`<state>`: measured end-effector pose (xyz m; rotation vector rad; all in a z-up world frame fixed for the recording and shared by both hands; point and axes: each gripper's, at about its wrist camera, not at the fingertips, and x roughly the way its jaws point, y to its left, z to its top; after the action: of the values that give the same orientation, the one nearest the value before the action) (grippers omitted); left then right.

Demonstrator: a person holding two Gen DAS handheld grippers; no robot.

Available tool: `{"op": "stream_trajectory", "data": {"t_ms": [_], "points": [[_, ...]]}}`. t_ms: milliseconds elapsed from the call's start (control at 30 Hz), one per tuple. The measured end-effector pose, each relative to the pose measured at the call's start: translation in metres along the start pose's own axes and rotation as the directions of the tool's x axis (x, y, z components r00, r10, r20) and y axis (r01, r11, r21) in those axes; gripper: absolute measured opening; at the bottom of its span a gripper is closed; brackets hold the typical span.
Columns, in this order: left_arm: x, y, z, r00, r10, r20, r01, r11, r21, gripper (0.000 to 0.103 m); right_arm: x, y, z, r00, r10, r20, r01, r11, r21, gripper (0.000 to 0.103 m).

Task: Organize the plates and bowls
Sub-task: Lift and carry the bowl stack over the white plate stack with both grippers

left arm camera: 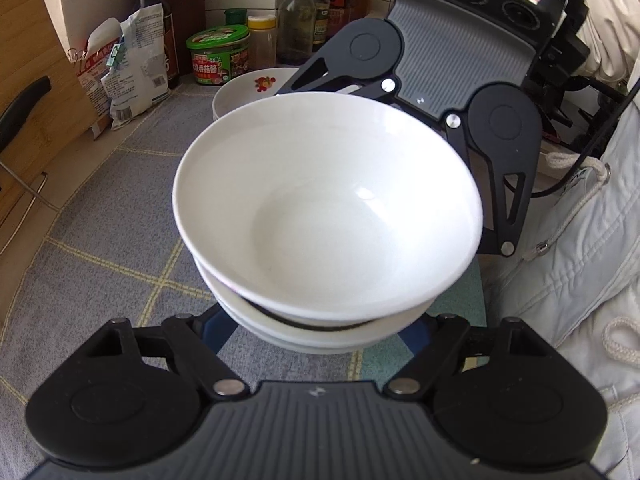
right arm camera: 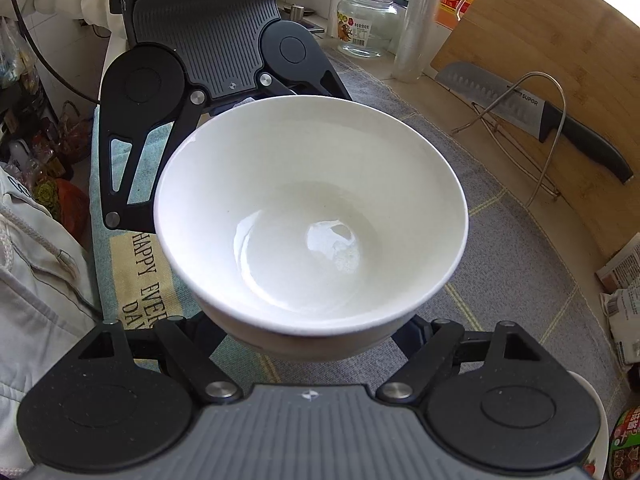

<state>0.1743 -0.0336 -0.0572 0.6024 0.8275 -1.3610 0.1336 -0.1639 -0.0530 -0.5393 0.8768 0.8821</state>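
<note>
- Jaws: both grippers' fingertips hidden beneath white bowl stack (left arm camera: 328, 208); grip cannot be told
- Step: stacking bowls; floral plate (left arm camera: 256, 84) at 11 o'clock
- Next: settle top bowl level

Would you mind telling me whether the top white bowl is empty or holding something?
Empty: the top white bowl shows only a bare glossy white interior in both wrist views.

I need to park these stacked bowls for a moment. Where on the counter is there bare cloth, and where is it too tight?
Bare cloth lies left of the bowls, between them and the cutting board. Another strip runs between the bowls and the knife rack. Crowded: the back edge, with the plates, tin, bag and bottles.
</note>
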Motion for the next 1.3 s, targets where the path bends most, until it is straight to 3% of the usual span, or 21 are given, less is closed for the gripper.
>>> {"op": "stream_trajectory", "data": {"t_ms": [800, 1300], "points": [[0.081, -0.011, 0.117, 0.998, -0.043, 0.041, 0.035, 0.986, 0.165, 0.083, -0.086, -0.067, -0.087, 0.988, -0.153, -0.007, 0.153, 0.984, 0.087, 0.088], [0.133, 0.004, 0.143, 0.997, -0.07, 0.026, 0.063, 0.974, 0.216, 0.082, -0.082, -0.103, -0.122, 0.983, -0.177, -0.056, 0.184, 0.97, 0.158, 0.088]]}}
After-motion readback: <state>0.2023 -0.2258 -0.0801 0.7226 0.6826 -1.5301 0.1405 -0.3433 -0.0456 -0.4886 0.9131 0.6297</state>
